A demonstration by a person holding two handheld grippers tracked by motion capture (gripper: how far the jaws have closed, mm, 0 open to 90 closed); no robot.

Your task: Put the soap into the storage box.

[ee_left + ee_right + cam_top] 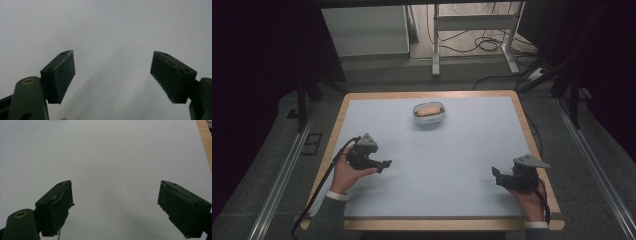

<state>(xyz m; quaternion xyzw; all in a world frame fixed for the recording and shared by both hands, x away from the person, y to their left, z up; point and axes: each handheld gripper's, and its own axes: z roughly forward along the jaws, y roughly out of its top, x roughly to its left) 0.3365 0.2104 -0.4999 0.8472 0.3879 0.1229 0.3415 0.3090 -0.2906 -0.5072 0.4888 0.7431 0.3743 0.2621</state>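
My left hand-held gripper [384, 164] sits near the desk's [462, 150] near-left corner, jaws spread wide apart with nothing between them; the left gripper view confirms bare pale surface between its pads [61, 75]. My right hand-held gripper [496, 173] sits near the near-right corner, jaws likewise apart and empty, the desk's wooden edge [205, 137] just beside it. Both are well apart from the only item: a small pale dish [430, 114] holding an orange-tan oblong object [429, 110], near the middle of the far edge. Risks, in my judgement: the dish looks light and may skid or tip toward the far edge if nudged by one jaw; its contents could roll out. The right pad [60, 205] shows a frayed lining, which may weaken grip.
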